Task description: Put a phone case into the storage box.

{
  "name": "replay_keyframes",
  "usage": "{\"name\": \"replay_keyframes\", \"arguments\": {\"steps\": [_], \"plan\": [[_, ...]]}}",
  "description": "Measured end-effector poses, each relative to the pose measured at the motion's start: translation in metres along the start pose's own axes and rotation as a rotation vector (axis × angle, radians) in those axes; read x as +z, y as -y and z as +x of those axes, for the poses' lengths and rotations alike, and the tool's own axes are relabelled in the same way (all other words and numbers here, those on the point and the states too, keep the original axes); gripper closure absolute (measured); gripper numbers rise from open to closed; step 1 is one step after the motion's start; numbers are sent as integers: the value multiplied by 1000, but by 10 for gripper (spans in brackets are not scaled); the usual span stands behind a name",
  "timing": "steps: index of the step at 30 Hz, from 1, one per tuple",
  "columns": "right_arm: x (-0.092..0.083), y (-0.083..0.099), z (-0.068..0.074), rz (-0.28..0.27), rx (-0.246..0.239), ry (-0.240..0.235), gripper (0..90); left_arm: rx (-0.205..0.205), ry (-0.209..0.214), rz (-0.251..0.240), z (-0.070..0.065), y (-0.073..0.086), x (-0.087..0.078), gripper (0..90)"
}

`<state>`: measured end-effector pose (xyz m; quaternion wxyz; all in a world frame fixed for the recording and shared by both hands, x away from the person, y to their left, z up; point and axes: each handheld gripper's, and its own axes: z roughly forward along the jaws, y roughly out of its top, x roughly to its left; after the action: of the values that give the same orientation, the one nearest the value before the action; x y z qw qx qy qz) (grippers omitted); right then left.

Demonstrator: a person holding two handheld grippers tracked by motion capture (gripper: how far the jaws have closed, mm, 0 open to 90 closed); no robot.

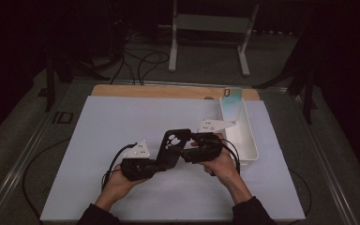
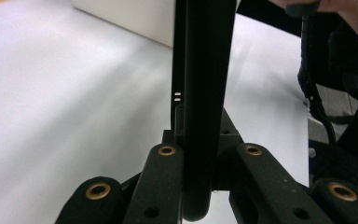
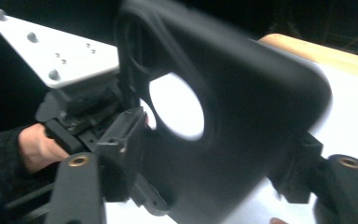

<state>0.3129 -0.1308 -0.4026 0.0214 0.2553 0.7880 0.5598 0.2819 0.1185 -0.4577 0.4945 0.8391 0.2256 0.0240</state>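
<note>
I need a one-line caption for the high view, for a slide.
Above a white table, the left gripper clamps a black phone case while the right gripper opens.

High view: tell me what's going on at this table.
A person holds a flat black plate with round holes above the white mat, between two handheld grippers. The left gripper is clamped on its lower edge; the right gripper has its jaws apart around the plate. A white bin sits at the right.
</note>
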Motion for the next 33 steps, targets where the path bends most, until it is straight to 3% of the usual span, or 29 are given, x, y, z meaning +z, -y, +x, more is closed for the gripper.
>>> {"name": "replay_keyframes", "arguments": {"steps": [11, 21, 28, 33], "plan": [[-2, 0, 4, -8, 21, 62, 276, -26, -110, -35, 2, -1, -6, 853], [1, -5, 13, -15, 40, 139, 97, -43, -163, -29, 2, -1, -5, 852], [6, -14, 17, -27, 63, 139, 100, -44, -176, -25, 1, 0, -2, 851], [11, -18, 18, -49, 108, 167, 133, -45, -190, -26, 0, 0, -2, 852]]}}
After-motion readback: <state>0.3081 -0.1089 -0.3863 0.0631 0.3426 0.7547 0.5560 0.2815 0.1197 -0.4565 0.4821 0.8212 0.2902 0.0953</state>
